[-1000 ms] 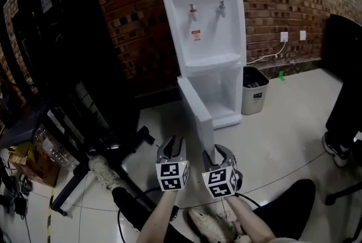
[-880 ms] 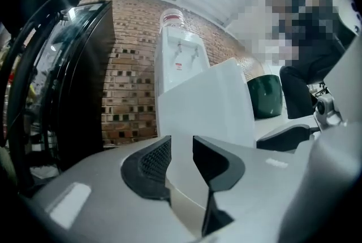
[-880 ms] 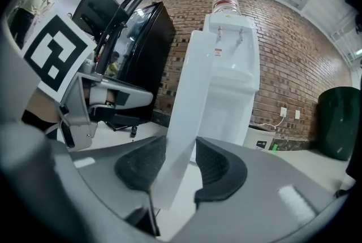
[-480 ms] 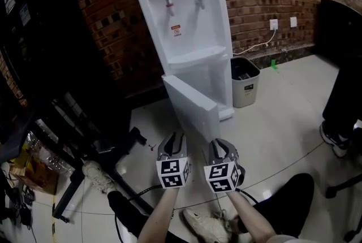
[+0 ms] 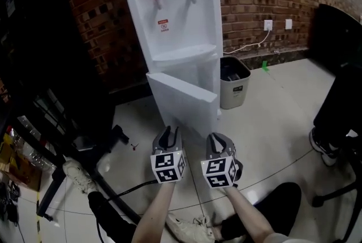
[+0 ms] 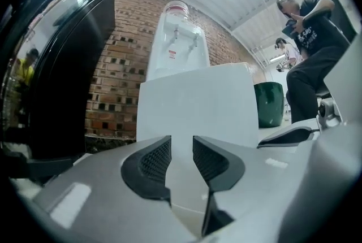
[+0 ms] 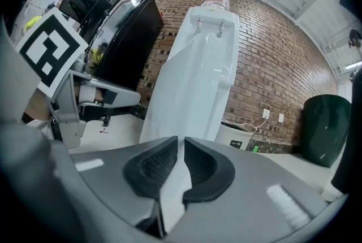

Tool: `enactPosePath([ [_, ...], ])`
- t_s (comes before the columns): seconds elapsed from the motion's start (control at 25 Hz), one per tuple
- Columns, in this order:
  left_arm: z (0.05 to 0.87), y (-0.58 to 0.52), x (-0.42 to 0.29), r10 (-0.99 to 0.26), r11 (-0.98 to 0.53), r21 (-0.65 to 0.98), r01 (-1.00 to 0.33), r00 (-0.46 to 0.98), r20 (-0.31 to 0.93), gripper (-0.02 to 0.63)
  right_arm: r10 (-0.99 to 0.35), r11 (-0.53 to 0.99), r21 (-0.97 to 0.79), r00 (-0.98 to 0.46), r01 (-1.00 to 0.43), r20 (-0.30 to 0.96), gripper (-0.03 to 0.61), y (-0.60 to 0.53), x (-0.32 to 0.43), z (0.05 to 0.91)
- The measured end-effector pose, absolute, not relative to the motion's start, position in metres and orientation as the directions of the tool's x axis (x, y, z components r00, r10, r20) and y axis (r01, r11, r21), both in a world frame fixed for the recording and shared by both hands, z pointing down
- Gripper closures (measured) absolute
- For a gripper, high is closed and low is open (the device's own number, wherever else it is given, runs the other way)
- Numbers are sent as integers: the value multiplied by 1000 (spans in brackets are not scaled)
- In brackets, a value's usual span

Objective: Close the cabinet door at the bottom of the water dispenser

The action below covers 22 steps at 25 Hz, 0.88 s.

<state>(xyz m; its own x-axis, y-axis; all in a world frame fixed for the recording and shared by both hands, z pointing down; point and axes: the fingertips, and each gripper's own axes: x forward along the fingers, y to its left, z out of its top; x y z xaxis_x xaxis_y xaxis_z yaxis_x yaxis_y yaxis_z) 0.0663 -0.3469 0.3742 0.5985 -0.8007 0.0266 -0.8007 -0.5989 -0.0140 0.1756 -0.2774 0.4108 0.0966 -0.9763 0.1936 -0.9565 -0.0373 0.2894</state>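
Note:
The white water dispenser [image 5: 169, 10] stands against the brick wall. Its bottom cabinet door [image 5: 181, 100] hangs ajar, hinged on the left, with its broad face turned towards me. My left gripper [image 5: 168, 135] and right gripper [image 5: 216, 140] hover side by side just before the door's lower edge; contact cannot be told. In the left gripper view the door [image 6: 195, 100] fills the space beyond the left gripper [image 6: 182, 148], whose jaws stand a little apart and empty. The right gripper [image 7: 181, 148] has just been closing to a thin slit, nothing between, facing the dispenser [image 7: 212, 38].
A grey waste bin [image 5: 233, 89] stands right of the dispenser. A tall black cabinet [image 5: 51, 55] and a black chair base [image 5: 85, 146] crowd the left. Another dark chair [image 5: 339, 106] is at the right. A person [image 6: 311, 38] stands off to the right.
The door has swung from sticking straight out to about halfway closed. Both grippers have moved forward towards the dispenser, and the right jaws have narrowed.

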Motion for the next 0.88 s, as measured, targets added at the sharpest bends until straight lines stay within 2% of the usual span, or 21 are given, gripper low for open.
enactPosePath([
  [0.88, 415, -415, 153, -775, -631, -18, -775, 629, 62, 500, -969, -165, 338, 217, -927, 120, 574, -388, 301, 408],
])
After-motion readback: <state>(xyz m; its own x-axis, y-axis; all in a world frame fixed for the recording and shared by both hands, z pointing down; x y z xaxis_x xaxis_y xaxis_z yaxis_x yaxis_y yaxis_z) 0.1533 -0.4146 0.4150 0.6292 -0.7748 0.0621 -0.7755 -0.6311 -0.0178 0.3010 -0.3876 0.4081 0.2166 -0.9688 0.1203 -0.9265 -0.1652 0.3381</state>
